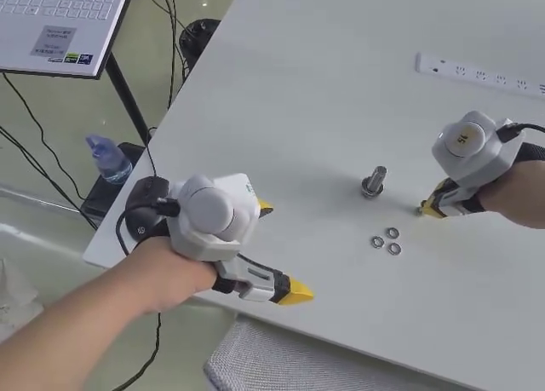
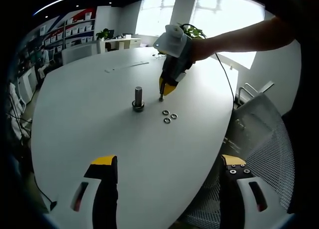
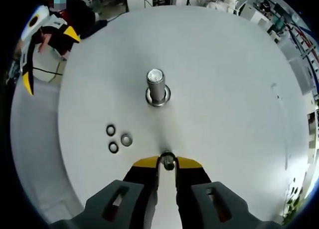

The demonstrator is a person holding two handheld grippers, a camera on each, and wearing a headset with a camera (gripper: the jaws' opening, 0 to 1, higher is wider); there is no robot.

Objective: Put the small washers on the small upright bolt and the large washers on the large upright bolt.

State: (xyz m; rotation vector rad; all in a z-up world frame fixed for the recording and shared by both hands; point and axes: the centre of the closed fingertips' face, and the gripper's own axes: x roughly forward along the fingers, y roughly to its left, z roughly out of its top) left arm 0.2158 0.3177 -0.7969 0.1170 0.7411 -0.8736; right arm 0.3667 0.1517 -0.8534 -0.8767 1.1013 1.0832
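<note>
Smooth white table (image 1: 281,84); left gripper (image 1: 281,250) hangs over its near edge, jaws wide apart and empty, likely parked out of the way. Right gripper (image 1: 432,209) pinches a small round metal piece (image 3: 168,161) at the tabletop, washer or small bolt unclear, probably steadying it. Shiny cylindrical large bolt (image 3: 157,87) stands upright nearby, with three flat ring washers (image 3: 126,139) loose beside it.

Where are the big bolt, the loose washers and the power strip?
big bolt (image 1: 373,179): head view, its upright shaft.
loose washers (image 1: 394,249): head view, the nearest washer.
power strip (image 1: 481,76): head view, its top face.
</note>
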